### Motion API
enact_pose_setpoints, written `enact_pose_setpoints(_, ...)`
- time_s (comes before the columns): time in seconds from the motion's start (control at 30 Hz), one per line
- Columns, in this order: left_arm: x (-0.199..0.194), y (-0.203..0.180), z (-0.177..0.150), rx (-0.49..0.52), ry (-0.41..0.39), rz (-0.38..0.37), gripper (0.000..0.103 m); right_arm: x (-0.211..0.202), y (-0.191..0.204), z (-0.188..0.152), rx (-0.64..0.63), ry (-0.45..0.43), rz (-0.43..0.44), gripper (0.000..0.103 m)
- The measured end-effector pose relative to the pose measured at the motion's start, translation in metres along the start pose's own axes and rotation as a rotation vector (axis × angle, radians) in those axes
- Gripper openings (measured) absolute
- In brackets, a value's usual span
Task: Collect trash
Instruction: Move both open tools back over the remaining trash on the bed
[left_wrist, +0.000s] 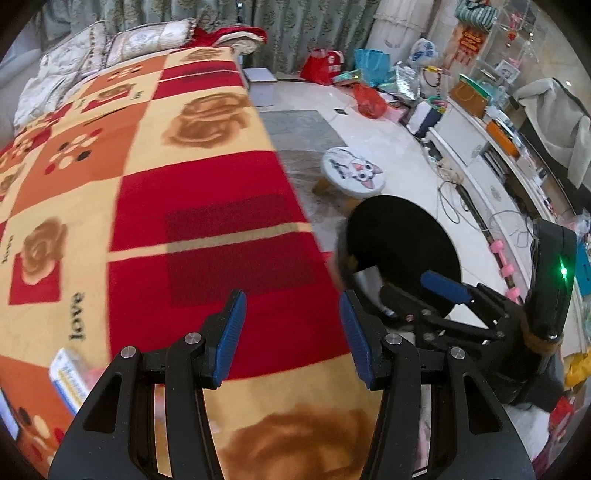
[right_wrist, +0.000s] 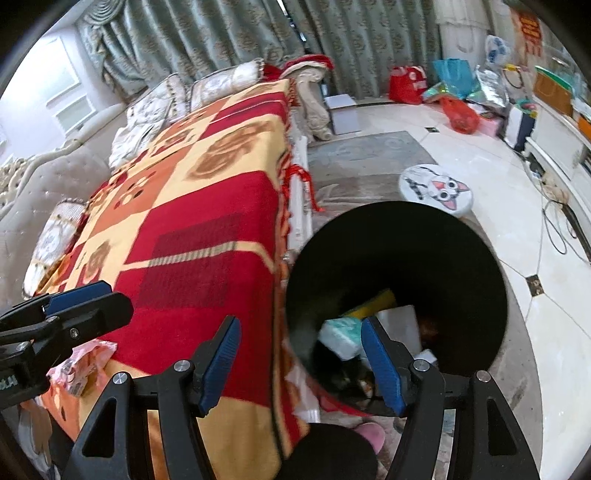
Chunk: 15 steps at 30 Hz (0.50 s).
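Note:
A black round trash bin (right_wrist: 399, 251) stands on the floor beside the table covered with a red, orange and cream blanket (right_wrist: 207, 206). Inside it lie a white-green packet (right_wrist: 341, 332), a yellow piece and other scraps. My right gripper (right_wrist: 301, 360) is open and empty, over the table edge and the bin's near rim. My left gripper (left_wrist: 291, 334) is open and empty above the blanket (left_wrist: 184, 192); the bin (left_wrist: 402, 243) is to its right. A pink wrapper (right_wrist: 83, 363) lies on the blanket under the left gripper (right_wrist: 74, 302). A white-blue packet (left_wrist: 68, 376) lies at the blanket's left.
A round white stool with a cat face (right_wrist: 436, 190) stands on the tiled floor beyond the bin. Bags (right_wrist: 458, 110) clutter the far floor by the curtains. A white cabinet (left_wrist: 480, 147) with cables runs along the right. A sofa (right_wrist: 44, 177) sits left of the table.

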<state>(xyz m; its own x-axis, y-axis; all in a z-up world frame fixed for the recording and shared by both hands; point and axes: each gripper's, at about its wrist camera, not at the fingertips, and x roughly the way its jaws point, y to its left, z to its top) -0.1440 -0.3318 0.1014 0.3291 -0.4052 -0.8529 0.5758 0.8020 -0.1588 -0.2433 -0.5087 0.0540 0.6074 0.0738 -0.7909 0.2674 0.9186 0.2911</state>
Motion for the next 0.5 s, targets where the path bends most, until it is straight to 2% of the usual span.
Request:
enact_pose_setpoints(0.27, -0.031, 0.065, -0.015, -0.084, -0.028, 0.082, 0.051, 0.008, 0.047, -0.007, -0.077, 0.048, 0.084, 0.066)
enact_pose_setpoints(0.5, -0.055, 0.127, -0.034, -0.189, -0.050, 0.167, 0.051, 0.019, 0.113, -0.014, -0.150, 0.094, 0.215, 0.070)
